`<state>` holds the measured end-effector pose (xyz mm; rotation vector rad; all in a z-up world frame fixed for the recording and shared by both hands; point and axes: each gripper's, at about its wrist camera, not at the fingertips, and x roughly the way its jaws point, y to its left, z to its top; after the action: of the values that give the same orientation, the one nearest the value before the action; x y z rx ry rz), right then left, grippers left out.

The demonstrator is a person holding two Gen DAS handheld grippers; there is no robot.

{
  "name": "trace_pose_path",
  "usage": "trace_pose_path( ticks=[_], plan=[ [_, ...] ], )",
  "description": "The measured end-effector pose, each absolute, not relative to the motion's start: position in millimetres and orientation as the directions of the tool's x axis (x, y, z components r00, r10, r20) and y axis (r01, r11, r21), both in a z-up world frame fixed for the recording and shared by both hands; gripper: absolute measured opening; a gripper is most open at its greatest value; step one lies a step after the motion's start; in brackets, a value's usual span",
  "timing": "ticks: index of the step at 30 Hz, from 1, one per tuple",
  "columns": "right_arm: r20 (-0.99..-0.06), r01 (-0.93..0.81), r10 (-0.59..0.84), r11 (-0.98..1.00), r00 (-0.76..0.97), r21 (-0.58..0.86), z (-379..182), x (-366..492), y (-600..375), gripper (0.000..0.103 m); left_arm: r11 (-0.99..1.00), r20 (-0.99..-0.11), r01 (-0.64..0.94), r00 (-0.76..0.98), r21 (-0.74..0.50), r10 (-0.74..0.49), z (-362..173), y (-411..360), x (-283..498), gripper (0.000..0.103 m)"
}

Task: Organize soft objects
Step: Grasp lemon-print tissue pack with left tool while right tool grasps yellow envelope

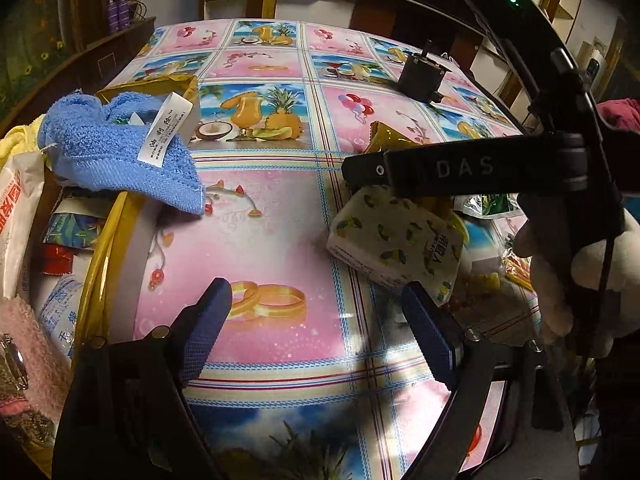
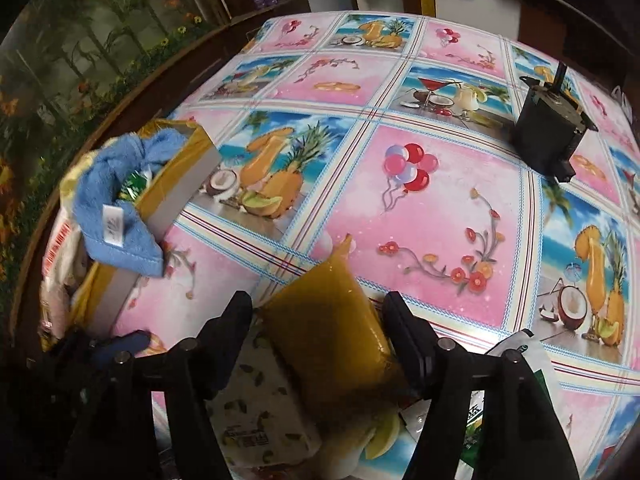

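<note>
A blue towel [image 1: 120,148] with a white label hangs over the rim of a gold box [image 1: 108,240] at the left; both also show in the right wrist view, the towel [image 2: 116,216] and the box [image 2: 176,184]. My left gripper [image 1: 316,320] is open and empty above the tablecloth. My right gripper [image 2: 318,328] is open, its fingers on either side of a yellow-brown pouch [image 2: 332,328] that lies on a lemon-print tissue pack [image 2: 260,412]. The pack [image 1: 396,240] and the right gripper's body [image 1: 460,168] show in the left wrist view.
The gold box holds packets, a pink fluffy cloth [image 1: 36,344] and a white bag [image 1: 16,216]. A black motor-like block [image 2: 548,136] stands at the back right. A white plush toy [image 1: 592,272] and green packets [image 1: 484,204] lie at the right. The table's left edge [image 2: 120,112] is near the box.
</note>
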<state>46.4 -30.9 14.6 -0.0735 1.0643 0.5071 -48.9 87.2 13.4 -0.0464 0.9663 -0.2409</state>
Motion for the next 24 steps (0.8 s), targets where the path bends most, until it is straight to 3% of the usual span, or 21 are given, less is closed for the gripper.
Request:
trace_pose_path(
  ticks=[1,5,8,13,20,22,24],
  plan=[
    [-0.849,-0.434,0.347,0.887,0.398,0.159,14,44,-30,0.067,0.97,-0.805,0.185,0.544,-0.161,-0.237,14,89,-49,0.087],
    [-0.842,-0.372,0.344,0.909,0.416,0.187,17,38,-50,0.048,0.96,-0.793,0.192,0.543,-0.203,-0.276,15,92,-49,0.087],
    [-0.825,-0.304,0.348,0.926,0.446,0.226,17,34,-78,0.047,0.959,-0.798,0.196,0.534,-0.204,-0.279,16,91,-48,0.087],
    [-0.749,-0.233,0.433,0.902,0.502,0.365,12,29,-119,0.047,0.919,-0.762,0.186,0.514,-0.349,-0.393,27,86,-48,0.087],
    [-0.703,-0.221,0.462,0.885,0.54,0.411,8,27,-135,0.047,0.953,-0.808,0.205,0.509,-0.222,-0.297,28,36,-23,0.087],
    [-0.705,-0.227,0.454,0.889,0.544,0.398,8,25,-133,0.047,0.967,-0.84,0.206,0.488,-0.152,-0.236,15,22,-12,0.087],
    [-0.706,-0.23,0.449,0.892,0.547,0.389,8,22,-132,0.047,0.977,-0.834,0.215,0.539,-0.001,-0.119,8,7,-12,0.088]
  ],
)
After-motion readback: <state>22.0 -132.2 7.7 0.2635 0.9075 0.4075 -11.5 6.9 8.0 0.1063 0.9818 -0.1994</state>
